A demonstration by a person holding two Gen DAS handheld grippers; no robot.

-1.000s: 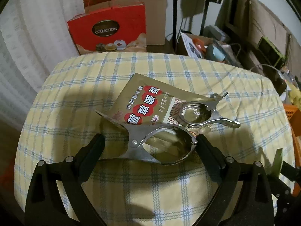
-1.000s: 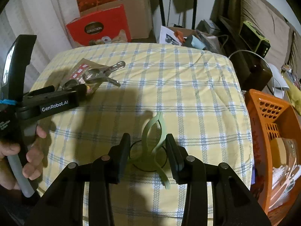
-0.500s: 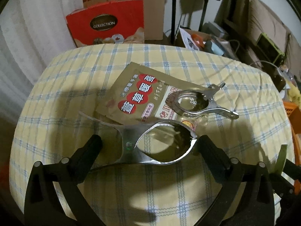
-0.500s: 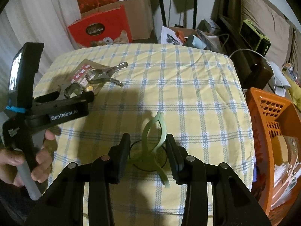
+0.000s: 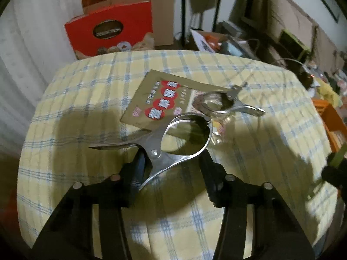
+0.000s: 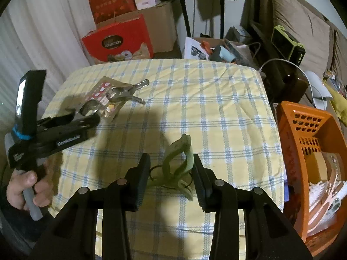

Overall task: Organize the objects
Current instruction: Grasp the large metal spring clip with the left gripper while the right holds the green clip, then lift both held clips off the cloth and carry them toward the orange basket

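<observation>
The large shiny steel spring clamp (image 5: 173, 143) lies between the left gripper (image 5: 171, 166), long axis running left to right, loop end on the near edge of the brown printed packet (image 5: 156, 99). The jaws have just been closing around it and hold it. Well to the right, the right gripper (image 6: 171, 171) pinches the pale green plastic clip (image 6: 177, 162) narrowly above the yellow checked tablecloth (image 6: 216, 108).

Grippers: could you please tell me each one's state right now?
Left gripper: jaws just closed onto the metal clip.
Right gripper: shut on the green clip.
</observation>
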